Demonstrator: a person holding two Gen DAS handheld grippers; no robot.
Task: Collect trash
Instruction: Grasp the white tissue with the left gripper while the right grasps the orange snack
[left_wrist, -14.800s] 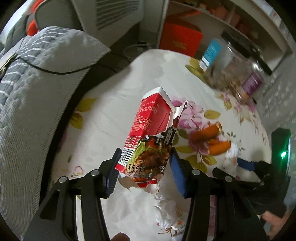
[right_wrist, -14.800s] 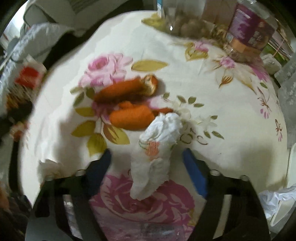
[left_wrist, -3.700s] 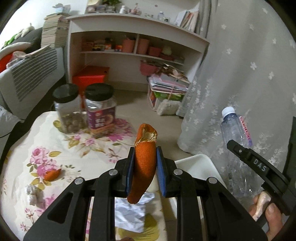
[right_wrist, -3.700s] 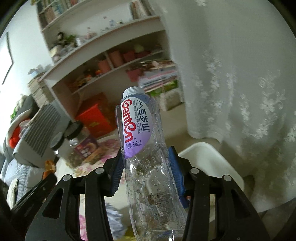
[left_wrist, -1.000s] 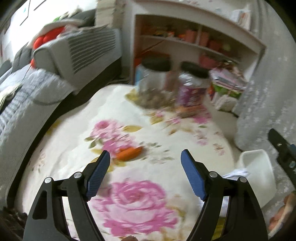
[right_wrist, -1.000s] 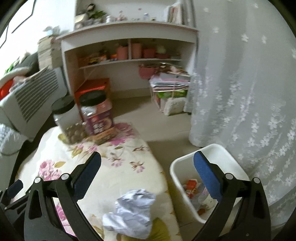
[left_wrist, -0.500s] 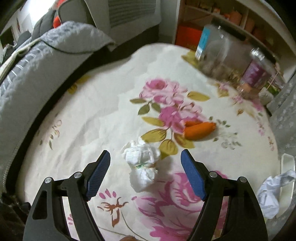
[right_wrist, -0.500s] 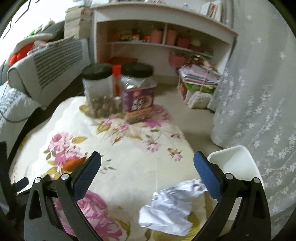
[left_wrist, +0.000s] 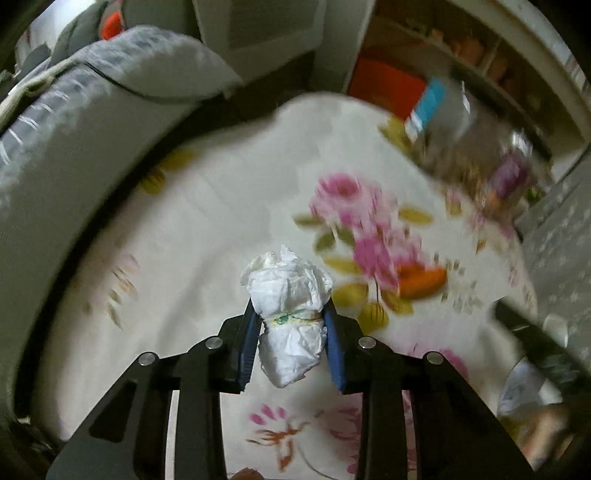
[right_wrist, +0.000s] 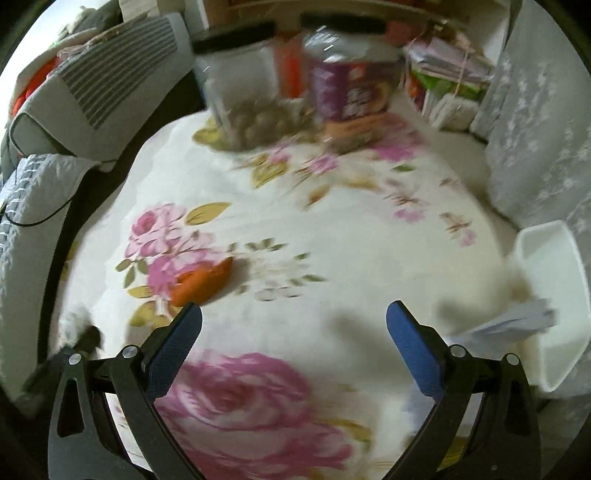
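Observation:
In the left wrist view a crumpled white tissue wad (left_wrist: 288, 314) sits between the blue pads of my left gripper (left_wrist: 291, 325), whose jaws are closing and press on both its sides. An orange peel (left_wrist: 421, 280) lies to its right on the floral tablecloth (left_wrist: 207, 221). In the right wrist view my right gripper (right_wrist: 293, 328) stands wide open above the cloth with nothing between its fingers. The orange peel (right_wrist: 201, 282) lies just beyond its left fingertip. A crumpled white paper (right_wrist: 506, 325) lies at the table's right edge beside the white bin (right_wrist: 554, 258).
Two black-lidded jars, one with nuts (right_wrist: 243, 92) and one with a purple label (right_wrist: 351, 81), stand at the table's far side. A grey cushion (left_wrist: 74, 140) borders the table on the left. A white curtain (right_wrist: 539, 122) hangs behind the bin.
My left gripper has come down over the tissue wad and its jaws have closed onto it. My right gripper has swung down from the shelf and bin toward the tablecloth, still open.

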